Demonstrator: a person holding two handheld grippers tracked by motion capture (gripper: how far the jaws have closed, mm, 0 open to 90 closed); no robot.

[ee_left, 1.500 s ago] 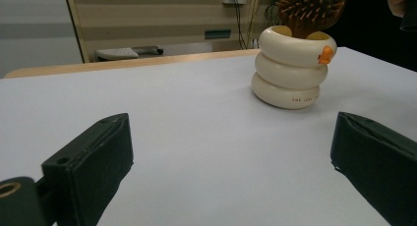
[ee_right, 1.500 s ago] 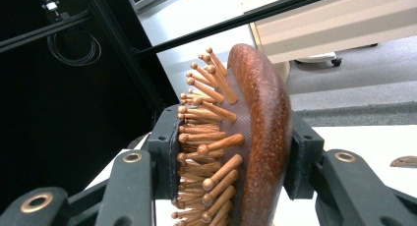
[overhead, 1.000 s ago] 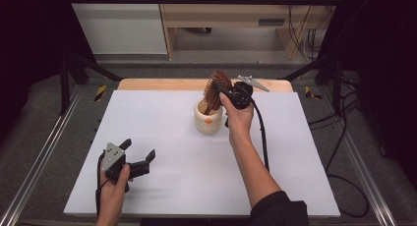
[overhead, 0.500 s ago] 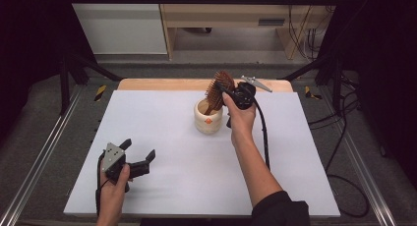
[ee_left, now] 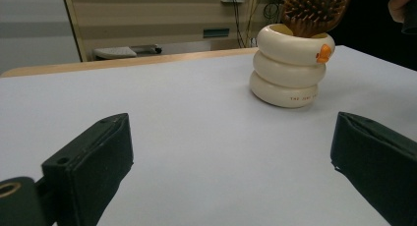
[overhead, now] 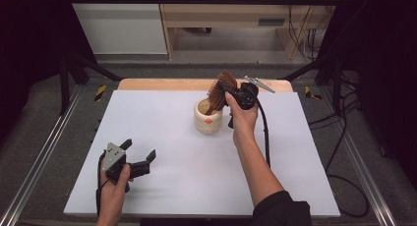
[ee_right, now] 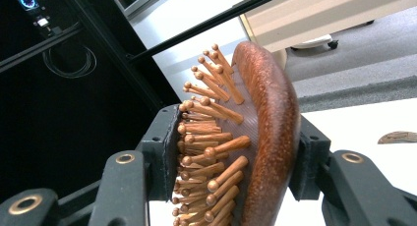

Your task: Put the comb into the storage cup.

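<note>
While the right gripper (overhead: 235, 94) fingers clamp the hairbrush (ee_right: 246, 137) head, its handle down inside the cup (overhead: 208, 117) on the counter (overhead: 187, 157), a tilted pull could topple the cup; left gripper (overhead: 140, 159) rests wide open.

Cup lettering: you can see one small line of brown print low on the bottom ring of the cream ringed cup (ee_left: 290, 64); it starts "THE", and you cannot make out the rest.
Cup mark: an orange raised figure on its top ring carries no lettering.
Elsewhere: nothing readable.
</note>
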